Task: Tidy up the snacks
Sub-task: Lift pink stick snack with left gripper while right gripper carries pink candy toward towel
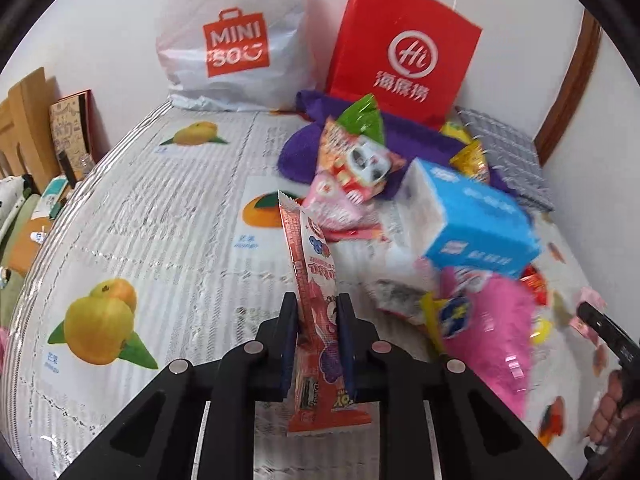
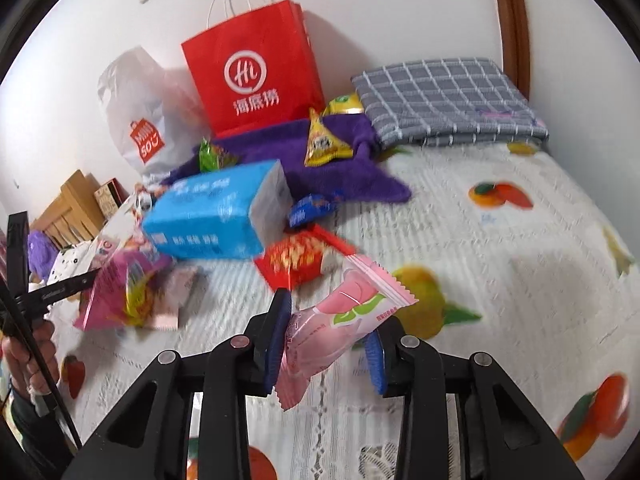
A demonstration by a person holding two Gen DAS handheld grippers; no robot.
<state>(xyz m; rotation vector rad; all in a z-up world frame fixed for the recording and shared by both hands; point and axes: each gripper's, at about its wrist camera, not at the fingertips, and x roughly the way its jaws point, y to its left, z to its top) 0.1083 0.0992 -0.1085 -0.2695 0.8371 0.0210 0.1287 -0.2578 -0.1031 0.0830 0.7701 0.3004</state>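
My left claw (image 1: 316, 312) clamped on red snack stick (image 1: 310, 280), long axis upright between pads, clear of worktop (image 1: 160, 220). My right claw (image 2: 326, 322) gripping pink snack packet (image 2: 340, 320), tilted up-right. Red paper bag (image 1: 404, 52) dead ahead, beyond snack pile; neither claw clearly nearer.

Both views are brightly and evenly lit, with soft light and no hard glare on the white wall (image 1: 112, 40). Shadows are faint — a pale grey patch lies on the fruit-print cloth (image 2: 540, 276) in the right wrist view. Fisheye distortion bows the bed's edges, and black vignette fills all 4 corners. Motion blur smears the blue box (image 1: 476, 216) and pink packets (image 1: 484, 320) — the near gripper arms stay sharp.
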